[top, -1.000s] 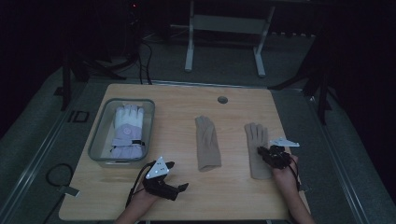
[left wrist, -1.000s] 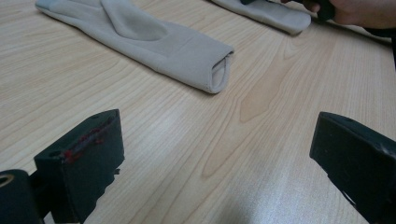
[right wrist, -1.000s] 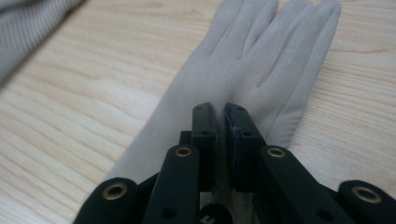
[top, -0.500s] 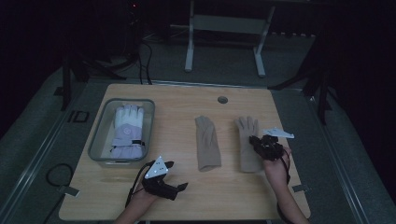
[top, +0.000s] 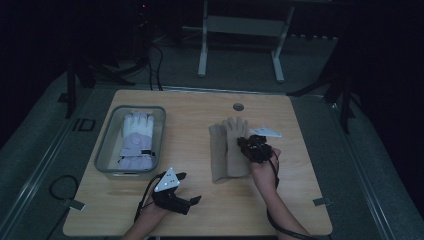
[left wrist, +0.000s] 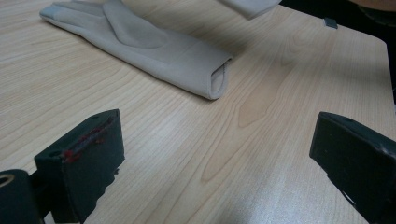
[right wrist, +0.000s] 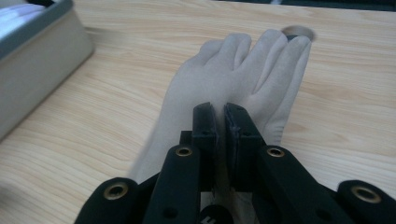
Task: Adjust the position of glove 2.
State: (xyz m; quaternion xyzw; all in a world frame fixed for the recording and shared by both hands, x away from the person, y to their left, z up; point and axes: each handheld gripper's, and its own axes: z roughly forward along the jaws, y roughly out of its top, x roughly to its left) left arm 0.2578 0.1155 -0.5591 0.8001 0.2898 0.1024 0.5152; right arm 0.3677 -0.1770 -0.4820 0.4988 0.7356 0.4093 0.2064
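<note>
While the left gripper [top: 192,200] is kept parked at the lower left of the high view, jaws spread wide over bare wood and holding nothing, the right gripper [top: 243,144] is clamped shut on a beige glove [top: 236,150] near the frame's centre. Compared with a second ago, this glove has been carried leftward from the right part of the wooden table [top: 300,200] and is now laid partly over the second beige glove [top: 218,155], whose left edge is still seen beside it. In the right gripper view the pinched fabric is seen between the closed jaws, the glove's fingers [right wrist: 261,60] pointing up toward the round hole [right wrist: 299,32] at the upper right. In the left gripper view the lower glove's open cuff [left wrist: 217,79] lies at the upper centre. Pairing of the two gloves is judged nearly done; release would seem to follow. A white glove [top: 137,140] lies inside the clear bin [top: 102,150] at the left.
</note>
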